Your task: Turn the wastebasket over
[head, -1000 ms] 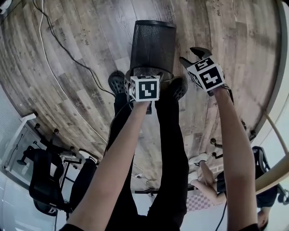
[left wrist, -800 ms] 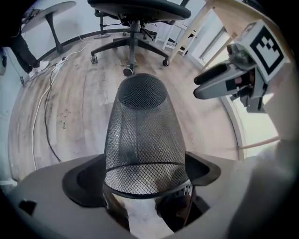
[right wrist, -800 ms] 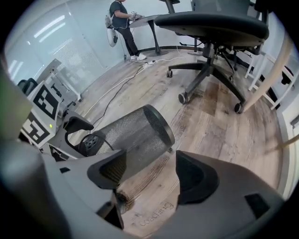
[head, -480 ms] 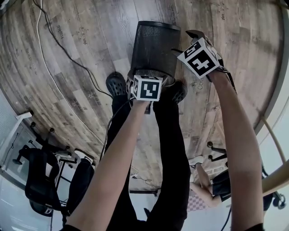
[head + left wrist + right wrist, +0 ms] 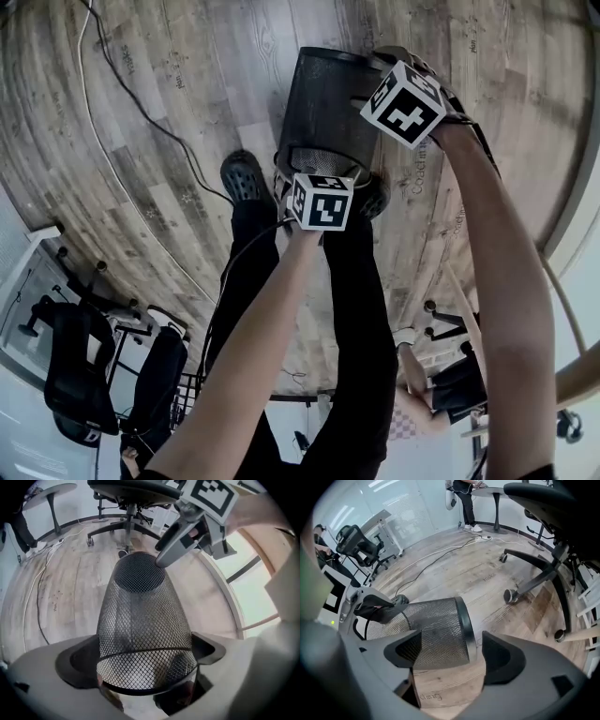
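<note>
left claw (image 5: 140,653): pale grey shell, black recessed pads
right claw (image 5: 452,654): same grey shell, black pads
marker cubes (image 5: 321,202): white, black square patterns, one behind each claw
trousers (image 5: 361,309): black, behind left claw
shoe (image 5: 246,174): black, rounded, beside left claw

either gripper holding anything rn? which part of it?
Nothing gripped yet. The left gripper and right gripper have just been opening their jaws. Left straddles the wastebasket at its near end, right at its far end, pads not clamped.

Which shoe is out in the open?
The person's left shoe, in plain sight on the floor beside the wastebasket. The right shoe is partly hidden by the wastebasket's near end.
</note>
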Action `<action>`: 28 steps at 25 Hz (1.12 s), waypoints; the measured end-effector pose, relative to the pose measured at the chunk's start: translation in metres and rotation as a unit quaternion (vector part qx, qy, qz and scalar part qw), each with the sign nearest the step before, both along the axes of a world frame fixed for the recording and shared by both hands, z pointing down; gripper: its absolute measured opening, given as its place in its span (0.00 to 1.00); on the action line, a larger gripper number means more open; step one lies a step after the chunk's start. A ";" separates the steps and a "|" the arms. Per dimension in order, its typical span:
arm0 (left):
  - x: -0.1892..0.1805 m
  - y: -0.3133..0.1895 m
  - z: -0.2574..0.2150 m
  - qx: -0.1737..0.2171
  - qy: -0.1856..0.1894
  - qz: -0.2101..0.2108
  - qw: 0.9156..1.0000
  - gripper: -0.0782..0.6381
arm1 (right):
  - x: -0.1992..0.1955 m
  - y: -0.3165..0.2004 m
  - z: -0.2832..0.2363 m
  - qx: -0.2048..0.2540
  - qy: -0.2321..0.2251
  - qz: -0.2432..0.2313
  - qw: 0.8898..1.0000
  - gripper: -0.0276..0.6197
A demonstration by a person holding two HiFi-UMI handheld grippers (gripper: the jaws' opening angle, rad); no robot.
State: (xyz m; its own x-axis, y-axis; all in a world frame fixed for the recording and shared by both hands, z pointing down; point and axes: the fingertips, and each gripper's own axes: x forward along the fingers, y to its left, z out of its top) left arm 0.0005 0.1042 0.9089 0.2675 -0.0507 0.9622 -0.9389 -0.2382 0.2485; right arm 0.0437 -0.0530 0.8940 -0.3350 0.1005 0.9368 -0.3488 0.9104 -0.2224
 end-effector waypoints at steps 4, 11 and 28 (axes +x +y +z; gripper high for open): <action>0.001 0.000 -0.001 0.023 -0.003 -0.002 1.000 0.93 | -0.006 0.000 0.010 -0.040 -0.005 -0.016 0.999 0.64; 0.007 -0.001 -0.001 0.039 -0.011 -0.003 0.999 0.93 | 0.001 -0.001 0.019 -0.112 -0.003 -0.034 0.993 0.67; -0.010 0.055 -0.005 0.049 0.003 -0.001 0.999 0.93 | -0.023 0.053 -0.024 -0.110 -0.040 -0.044 0.992 0.67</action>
State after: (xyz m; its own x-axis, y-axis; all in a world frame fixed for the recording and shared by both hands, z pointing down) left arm -0.0095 0.1588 0.9042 0.2740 -0.1450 0.9507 -0.9375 -0.2606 0.2305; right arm 0.0203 0.0002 0.8703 -0.3879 0.3313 0.8601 -0.2443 0.8629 -0.4425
